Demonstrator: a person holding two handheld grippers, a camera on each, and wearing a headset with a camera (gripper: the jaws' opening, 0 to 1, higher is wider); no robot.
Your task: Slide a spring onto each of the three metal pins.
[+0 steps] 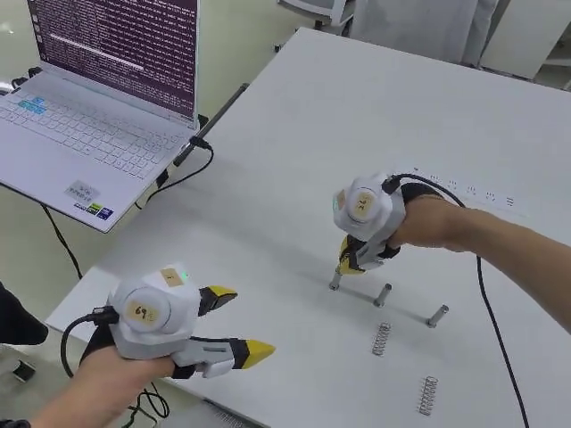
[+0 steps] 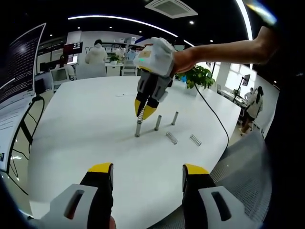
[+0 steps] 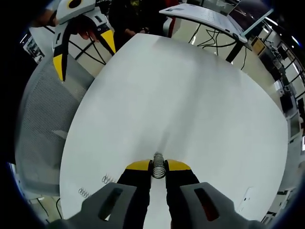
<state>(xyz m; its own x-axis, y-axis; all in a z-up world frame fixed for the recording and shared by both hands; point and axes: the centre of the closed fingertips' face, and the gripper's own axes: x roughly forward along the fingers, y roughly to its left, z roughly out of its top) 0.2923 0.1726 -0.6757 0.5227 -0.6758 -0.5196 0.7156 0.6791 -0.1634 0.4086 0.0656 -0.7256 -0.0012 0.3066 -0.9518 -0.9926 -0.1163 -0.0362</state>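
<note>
Three short metal pins stand upright on the white table (image 1: 294, 160): a left pin (image 1: 335, 282), a middle pin (image 1: 383, 295) and a right pin (image 1: 437, 316). My right gripper (image 1: 348, 264) points down just above the left pin, shut on a spring (image 3: 158, 166) that hangs over that pin (image 2: 138, 129). Two more springs lie loose on the table, one (image 1: 382, 339) near the middle pin and one (image 1: 428, 395) closer to the front edge. My left gripper (image 1: 241, 323) hovers open near the front left of the table, holding nothing.
An open laptop (image 1: 98, 116) sits at the far left, with a black cable (image 1: 192, 169) running beside it. The table's front edge lies just below the left gripper. A mesh chair (image 2: 248, 171) stands off the table's near side.
</note>
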